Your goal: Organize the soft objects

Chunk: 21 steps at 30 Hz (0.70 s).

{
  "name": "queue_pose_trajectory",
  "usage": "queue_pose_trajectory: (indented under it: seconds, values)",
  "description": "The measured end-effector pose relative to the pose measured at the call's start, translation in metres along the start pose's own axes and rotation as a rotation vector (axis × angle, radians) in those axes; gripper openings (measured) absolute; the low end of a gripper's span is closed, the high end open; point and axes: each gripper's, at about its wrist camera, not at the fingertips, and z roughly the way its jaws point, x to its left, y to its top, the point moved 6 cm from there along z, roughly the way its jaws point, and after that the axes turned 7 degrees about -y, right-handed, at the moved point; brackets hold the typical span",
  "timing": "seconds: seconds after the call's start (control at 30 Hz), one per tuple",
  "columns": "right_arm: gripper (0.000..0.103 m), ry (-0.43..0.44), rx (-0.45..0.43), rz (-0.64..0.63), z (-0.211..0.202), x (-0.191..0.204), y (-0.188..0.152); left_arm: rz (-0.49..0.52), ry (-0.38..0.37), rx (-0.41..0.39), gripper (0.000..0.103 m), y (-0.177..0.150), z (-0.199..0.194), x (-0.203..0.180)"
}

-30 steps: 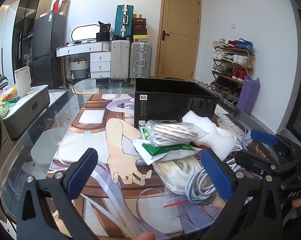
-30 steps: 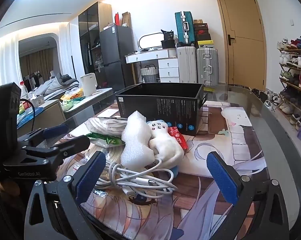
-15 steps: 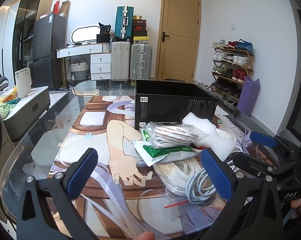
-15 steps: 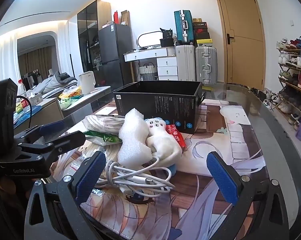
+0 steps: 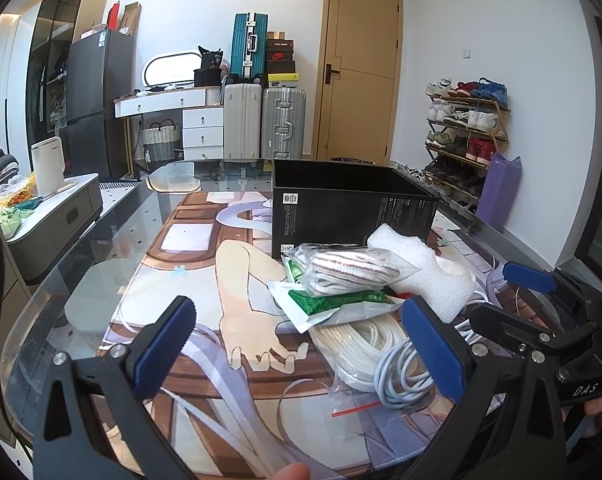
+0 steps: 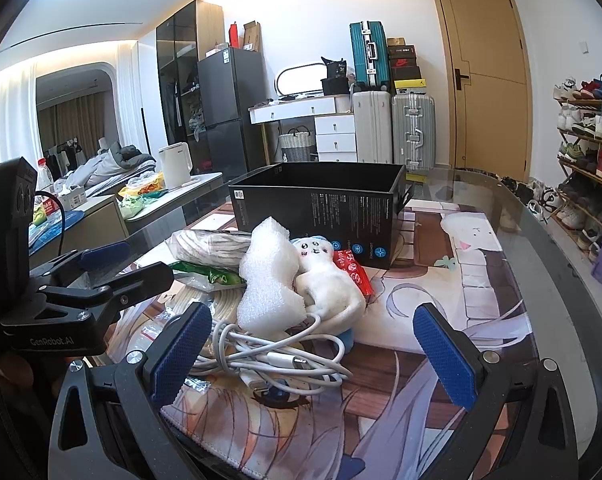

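A heap of soft things lies on the printed mat before an open black box [image 5: 353, 208] [image 6: 321, 204]. It holds a white foam piece [image 5: 425, 268] [image 6: 267, 280], a bagged striped cloth [image 5: 349, 272] [image 6: 209, 242], a green packet [image 5: 337, 302] [image 6: 213, 276], a white plush toy [image 6: 325, 280], a red packet [image 6: 355, 276] and coiled white cables [image 5: 365, 348] [image 6: 269, 354]. My left gripper [image 5: 301, 346] stands open in front of the heap's left side, nothing between its fingers. My right gripper [image 6: 313, 356] is open with the cables between its pads, not gripped.
The glass table [image 5: 81, 264] carries a printed mat [image 6: 441, 312]. Each gripper shows in the other's view: the right one [image 5: 541, 320] at right, the left one [image 6: 81, 280] at left. A cabinet with a kettle [image 5: 47, 166] stands left; a shoe rack [image 5: 465, 128] stands right.
The right gripper has crept forward and lower toward the heap, so the cables now sit between its pads. The left gripper has barely moved. Both stay open.
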Motion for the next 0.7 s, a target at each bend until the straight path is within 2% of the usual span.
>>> queue_pose_trajectory:
  seconds: [0.7]
  values:
    - [0.103,0.003,0.001,0.001,0.0001,-0.0003,-0.0001,-0.009,0.002,0.005,0.103,-0.0001,0.0037,0.0061]
